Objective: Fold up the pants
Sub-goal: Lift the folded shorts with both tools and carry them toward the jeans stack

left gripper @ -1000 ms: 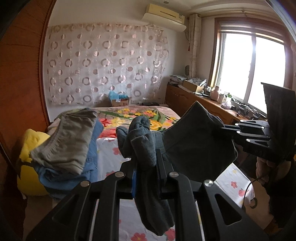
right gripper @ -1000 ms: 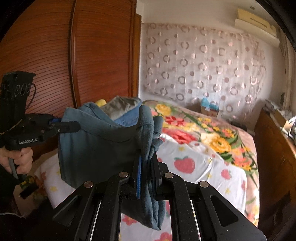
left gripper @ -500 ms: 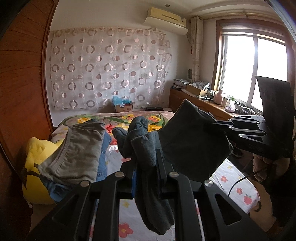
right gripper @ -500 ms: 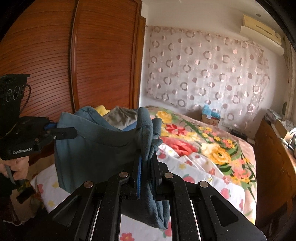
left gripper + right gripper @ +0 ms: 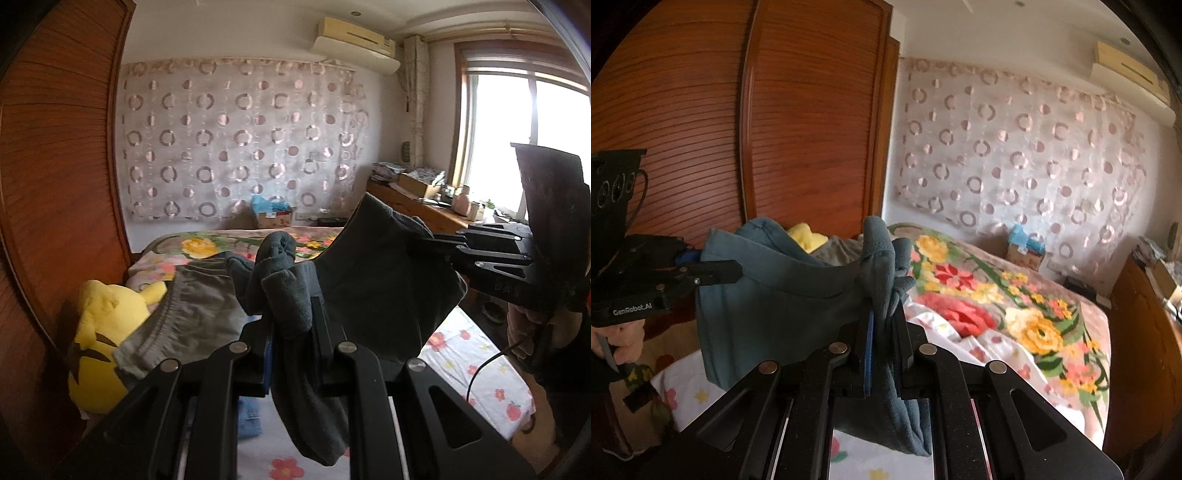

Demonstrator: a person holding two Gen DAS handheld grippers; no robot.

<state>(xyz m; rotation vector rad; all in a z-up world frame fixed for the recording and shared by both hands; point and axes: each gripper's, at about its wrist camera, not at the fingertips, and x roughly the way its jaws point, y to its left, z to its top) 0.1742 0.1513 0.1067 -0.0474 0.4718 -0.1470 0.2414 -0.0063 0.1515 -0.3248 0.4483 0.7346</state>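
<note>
We read "GenRobot.AI" on our left hand-held gripper [image 5: 716, 273]; both it and the right hand-held gripper [image 5: 882, 325] pinch the pants [image 5: 775, 295], bed [image 5: 1015, 314] at two o'clock.

Open bed sheet [image 5: 465, 354] lies below the hanging pants [image 5: 380, 295], room to pass there and toward the floral blanket [image 5: 1027, 314]. To the left it's crowded: yellow plush toy [image 5: 99, 332], grey folded shorts [image 5: 192, 317], then the wooden wardrobe [image 5: 812, 129].
</note>
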